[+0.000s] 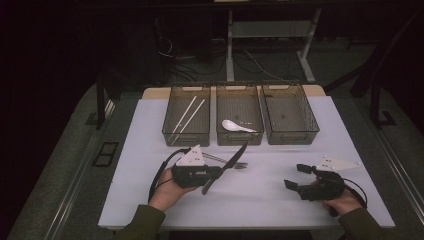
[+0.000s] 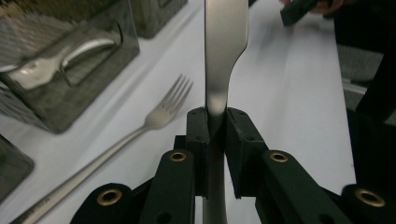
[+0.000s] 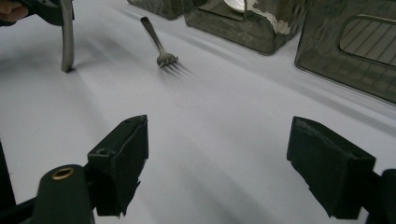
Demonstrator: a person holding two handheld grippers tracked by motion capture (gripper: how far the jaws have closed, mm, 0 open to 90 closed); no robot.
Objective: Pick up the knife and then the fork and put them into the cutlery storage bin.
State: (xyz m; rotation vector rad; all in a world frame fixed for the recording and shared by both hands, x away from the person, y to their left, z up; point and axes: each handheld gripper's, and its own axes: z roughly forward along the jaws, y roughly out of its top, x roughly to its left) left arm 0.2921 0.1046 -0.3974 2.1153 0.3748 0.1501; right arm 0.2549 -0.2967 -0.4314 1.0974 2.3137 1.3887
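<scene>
Left gripper view shows the left hand-held gripper (image 2: 216, 122) clamped on the slim, stiff, slippery steel table knife (image 2: 223, 51) near its handle, held above the white table (image 2: 289, 93); the right hand-held gripper (image 3: 233, 163) gapes idle.

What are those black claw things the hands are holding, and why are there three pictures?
A person holds a black two-jaw grabber in each hand. One picture comes from a camera above the white table. The other two come from small cameras riding on the grabbers.

The left gripper is squeezed shut on a shiny metal table knife. The right gripper is open and holds nothing; its own camera shows its jaws wide apart.

A silver metal fork lies on the table. At the back stand three see-through dark plastic bins: the left bin holds two white chopsticks, the middle bin a white spoon, and the right bin looks empty.
</scene>
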